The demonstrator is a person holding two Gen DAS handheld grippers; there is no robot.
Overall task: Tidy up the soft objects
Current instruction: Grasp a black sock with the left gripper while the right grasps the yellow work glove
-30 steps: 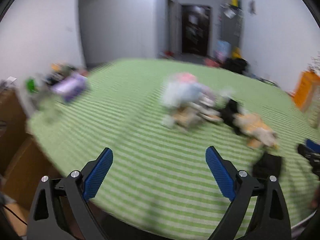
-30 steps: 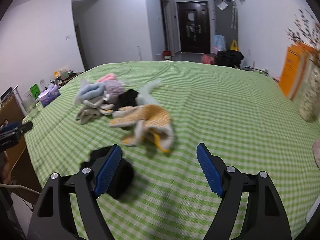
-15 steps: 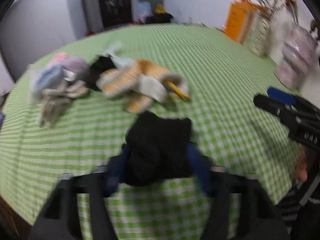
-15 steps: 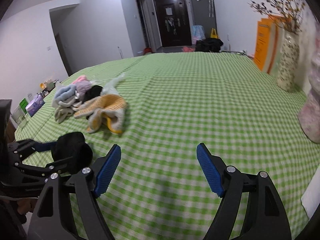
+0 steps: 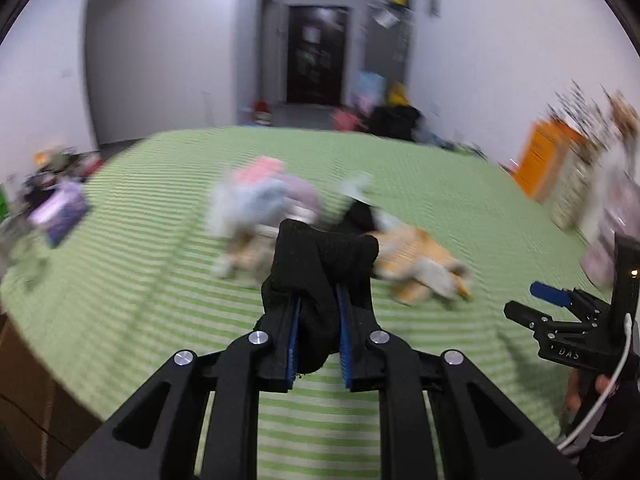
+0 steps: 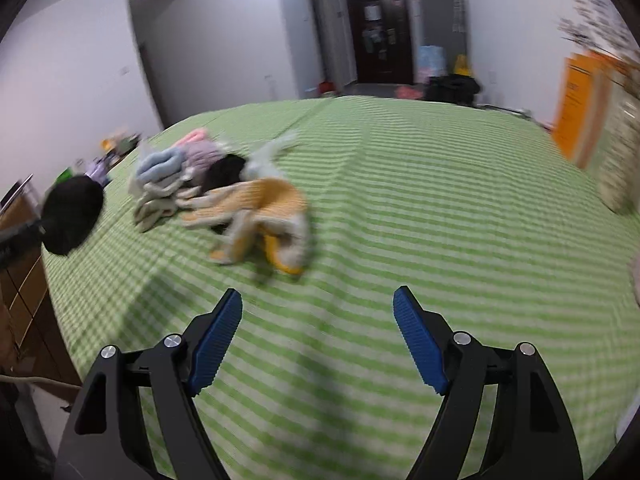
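Observation:
My left gripper (image 5: 318, 304) has a black knitted cloth (image 5: 320, 256) pinched between its blue pads; its jaws are still closing and the cloth hangs above the green checked tablecloth (image 5: 140, 300). From the right wrist view, that black cloth (image 6: 74, 214) shows at the far left, off the table. My right gripper (image 6: 318, 312) is open with nothing between its fingers, low over the tablecloth (image 6: 440, 200). It also shows at the right edge of the left wrist view (image 5: 532, 304). A pile of pastel soft pieces (image 6: 180, 168) and an orange-and-cream knit (image 6: 264, 208) lie beyond it.
An orange box (image 6: 580, 100) and a pale vase (image 6: 620, 160) stand at the table's right side. A purple box (image 5: 60, 212) sits at the far left edge. A wooden cabinet (image 6: 24, 280) stands below the table's left edge. A hand (image 5: 580, 392) holds the right gripper.
My left gripper went from wide open to closed on the black cloth and lifted it off the table. The right gripper stayed open while its view swung slightly.

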